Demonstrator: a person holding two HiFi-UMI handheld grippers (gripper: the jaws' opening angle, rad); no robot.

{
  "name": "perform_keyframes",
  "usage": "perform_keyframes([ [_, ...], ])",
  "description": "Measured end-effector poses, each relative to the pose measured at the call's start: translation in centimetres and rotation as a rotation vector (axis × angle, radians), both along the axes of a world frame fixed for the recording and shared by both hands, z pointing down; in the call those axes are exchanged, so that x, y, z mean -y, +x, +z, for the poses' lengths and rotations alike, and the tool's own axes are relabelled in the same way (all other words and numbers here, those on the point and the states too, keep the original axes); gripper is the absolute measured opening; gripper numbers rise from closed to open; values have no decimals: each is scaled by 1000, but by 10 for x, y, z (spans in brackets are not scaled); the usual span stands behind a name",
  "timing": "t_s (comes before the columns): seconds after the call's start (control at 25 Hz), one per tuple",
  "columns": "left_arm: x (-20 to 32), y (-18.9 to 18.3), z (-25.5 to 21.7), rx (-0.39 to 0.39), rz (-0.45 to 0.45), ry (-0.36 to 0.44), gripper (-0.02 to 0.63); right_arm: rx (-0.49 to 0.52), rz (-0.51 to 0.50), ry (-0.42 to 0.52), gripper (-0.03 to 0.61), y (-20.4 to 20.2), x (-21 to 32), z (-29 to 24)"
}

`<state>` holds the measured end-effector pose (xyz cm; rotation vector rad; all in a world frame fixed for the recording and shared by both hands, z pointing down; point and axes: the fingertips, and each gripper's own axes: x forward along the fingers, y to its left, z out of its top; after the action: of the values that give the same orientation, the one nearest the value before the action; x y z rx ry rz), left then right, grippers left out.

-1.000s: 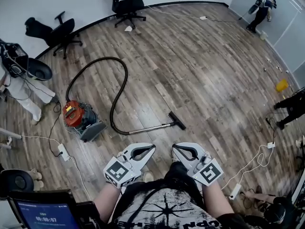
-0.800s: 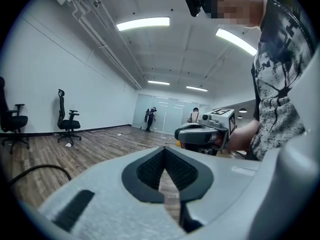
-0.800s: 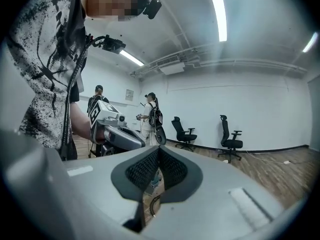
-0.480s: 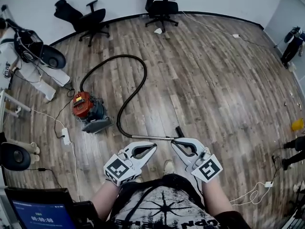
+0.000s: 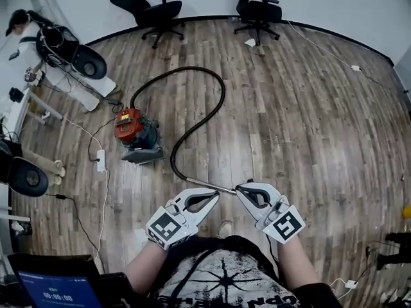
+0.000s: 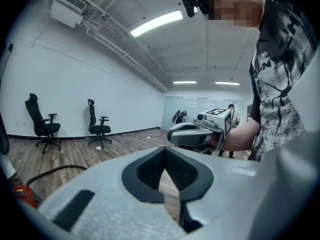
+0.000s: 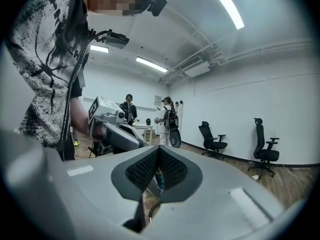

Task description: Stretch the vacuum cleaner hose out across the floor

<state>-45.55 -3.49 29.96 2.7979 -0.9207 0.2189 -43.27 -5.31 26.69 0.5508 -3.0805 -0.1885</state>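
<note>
Landmark: the red canister (image 5: 135,132) of the vacuum cleaner, standing on the wooden floor (image 5: 308,127). I reckon every place below from it.

Hose: the black hose (image 5: 217,98) leaves the canister on its far side, arcs away from me, then bends back and runs towards me past the canister's right. It lies in a loose hook, not yet stretched.

Wand: the metal wand (image 5: 209,186) continues the hose. It lies on the floor to the right of the canister and nearer to me. Its long axis runs left to right across my front, and its free end points at the gap between my two tools.

Left tool: the left tool (image 5: 216,194) is pressed together with nothing between its pads, and sits on the near side of the wand.

Right tool: the right tool (image 5: 238,188) is likewise pressed together and empty. Its tip overlaps the wand's free end in the head view, but I cannot tell whether it touches.

Governing relation: the free end lies just ahead of both tips and is closer to the right one, so I judge the right hand the nearer. The canister end of the hose is well apart, to the left and beyond.

Next move (judgement): spread the pads, close them across the wand's short axis, then draw it rightward, away from the canister, over bare boards.

Surroundings: a power strip (image 5: 99,161) lies left of the canister, and office chairs (image 5: 260,8) stand far beyond it.
</note>
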Motion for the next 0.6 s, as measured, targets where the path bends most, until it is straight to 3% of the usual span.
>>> perform_keyframes([
  [0.12,7,-8,1,8,-39,20,2,-2,-38,-8,5,-5,11,3],
  [0.32,18,-43,11,-4,-86,-23,2,-34,-65,-33,5,-36,27,11],
  [0.6,67,-112,18,-12,-65,9,2,-73,-23,-66,5,-95,76,25],
])
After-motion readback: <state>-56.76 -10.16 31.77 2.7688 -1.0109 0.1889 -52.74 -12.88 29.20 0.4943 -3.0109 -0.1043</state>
